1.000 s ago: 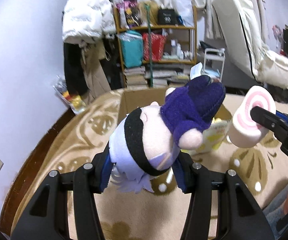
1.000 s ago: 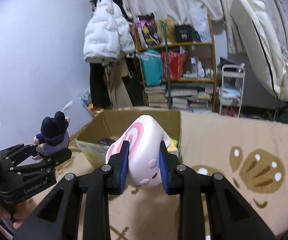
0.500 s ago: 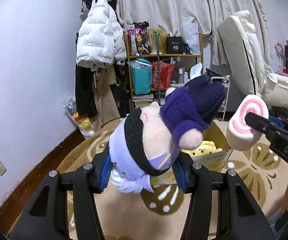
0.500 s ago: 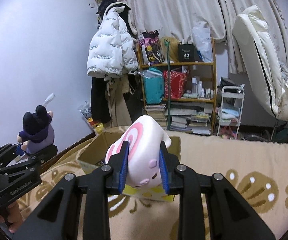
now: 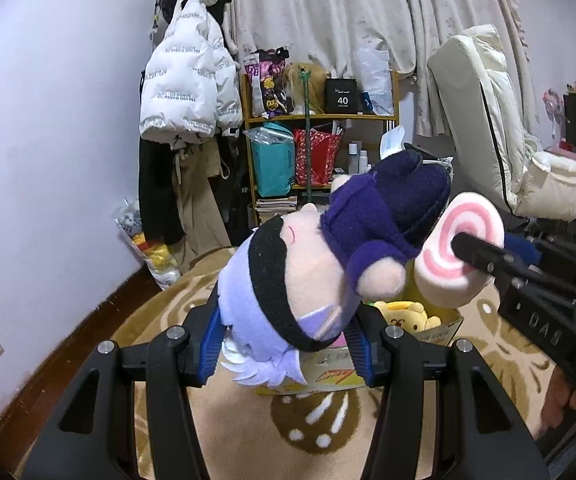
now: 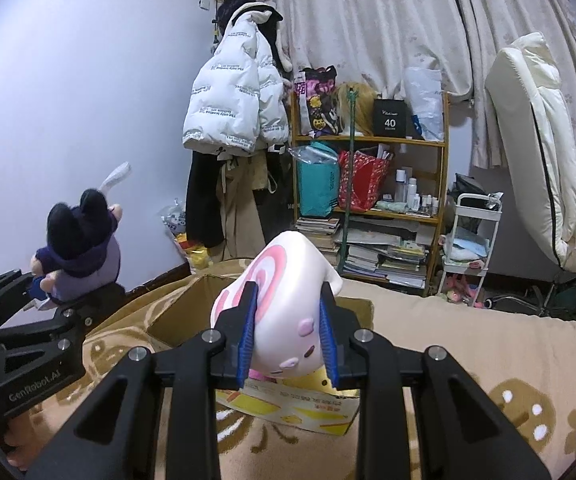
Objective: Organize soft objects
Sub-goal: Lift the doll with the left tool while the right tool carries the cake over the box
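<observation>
My left gripper (image 5: 283,344) is shut on a plush doll (image 5: 308,276) with lilac hair, a black band and a purple hooded top; the same doll (image 6: 77,256) shows at the left in the right wrist view. My right gripper (image 6: 288,340) is shut on a white plush (image 6: 288,304) with a pink spiral end and a small pink face. That spiral plush (image 5: 454,256) hangs just right of the doll in the left wrist view. Below both toys stands an open cardboard box (image 6: 288,404) on the rug, with a yellow plush (image 5: 406,314) inside.
A beige patterned rug (image 6: 488,360) covers the floor. Behind the box are a wooden shelf (image 6: 372,184) crowded with bags and books, hanging coats (image 6: 231,100), a small white trolley (image 6: 472,240) and an upright cream mattress (image 6: 540,152) at the right. A purple wall is at the left.
Both grippers have risen with their plush toys and tilted up, so more wall and curtain shows. The box now sits lower in both views. Both grips are unchanged.
</observation>
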Motion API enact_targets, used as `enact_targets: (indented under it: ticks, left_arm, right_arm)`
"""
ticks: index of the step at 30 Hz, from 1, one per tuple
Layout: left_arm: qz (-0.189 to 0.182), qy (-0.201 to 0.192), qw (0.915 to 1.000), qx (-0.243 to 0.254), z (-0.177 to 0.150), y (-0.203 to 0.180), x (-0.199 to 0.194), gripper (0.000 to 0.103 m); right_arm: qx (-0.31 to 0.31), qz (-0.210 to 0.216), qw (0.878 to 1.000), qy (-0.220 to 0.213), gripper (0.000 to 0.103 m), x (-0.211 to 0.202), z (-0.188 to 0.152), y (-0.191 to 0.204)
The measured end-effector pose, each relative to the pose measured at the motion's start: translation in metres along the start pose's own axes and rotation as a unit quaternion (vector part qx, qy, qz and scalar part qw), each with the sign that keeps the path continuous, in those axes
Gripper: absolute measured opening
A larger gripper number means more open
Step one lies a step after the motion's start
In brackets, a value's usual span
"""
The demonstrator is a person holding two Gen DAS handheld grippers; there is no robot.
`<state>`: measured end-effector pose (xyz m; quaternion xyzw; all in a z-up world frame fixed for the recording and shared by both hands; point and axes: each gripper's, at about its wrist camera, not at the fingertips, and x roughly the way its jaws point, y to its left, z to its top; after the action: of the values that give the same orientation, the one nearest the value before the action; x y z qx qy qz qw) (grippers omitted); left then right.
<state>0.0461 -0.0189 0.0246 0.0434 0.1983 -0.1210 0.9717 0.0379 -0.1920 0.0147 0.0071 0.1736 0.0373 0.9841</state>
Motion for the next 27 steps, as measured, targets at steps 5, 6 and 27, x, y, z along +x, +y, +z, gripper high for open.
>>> enact_targets:
  ticks: [5,6,27]
  left_arm:
    - [0.008,0.0,0.9999,0.008,0.009,0.002,0.005,0.052]
    - [0.007,0.0,0.9999,0.009,0.011,0.002,0.006,0.052]
    - [-0.001,0.039,0.9991,0.018,0.012,0.005,0.072,0.053]
  right_arm:
    - [-0.002,0.005,1.0,0.003,0.031,0.006,0.004,0.001]
    - [-0.002,0.005,1.0,0.002,0.031,0.006,0.004,0.0]
    - [0.007,0.028,0.998,0.056,0.034,0.053,0.001,-0.02]
